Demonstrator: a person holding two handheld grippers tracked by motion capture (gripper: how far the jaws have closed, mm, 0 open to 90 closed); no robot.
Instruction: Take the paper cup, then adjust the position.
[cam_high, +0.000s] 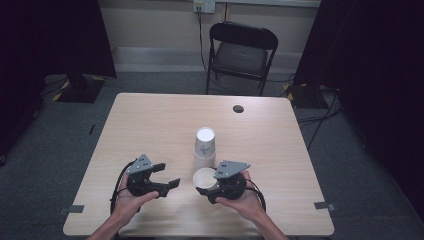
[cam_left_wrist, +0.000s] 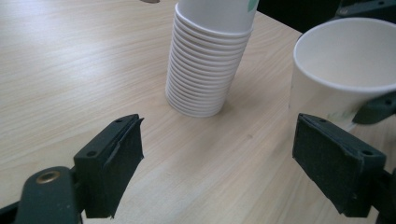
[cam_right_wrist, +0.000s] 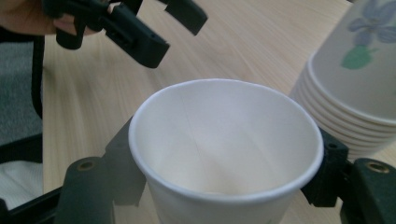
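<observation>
Now, starting at the lower left of the high view, my left gripper (cam_high: 167, 175) sits in my left hand (cam_high: 131, 201) with its jaws spread wide and nothing between them; bare wood runs from it out to the table (cam_high: 150, 120) edge on the left and up to the far edge. My left forearm comes in from the bottom edge, the jaws pointing right toward the centre. In the left gripper view the pads (cam_left_wrist: 122, 168) frame open tabletop, the cup stack (cam_left_wrist: 205, 60) beyond them. At the centre that inverted stack (cam_high: 205, 146) stands upright. Just below it, my right gripper (cam_high: 204, 189) pinches a single paper cup (cam_high: 204, 177), mouth up, with a jaw on either side of its wall (cam_right_wrist: 224, 154). My right hand (cam_high: 242, 200) angles in from the lower right, near the front edge. Open wood lies to the right.
</observation>
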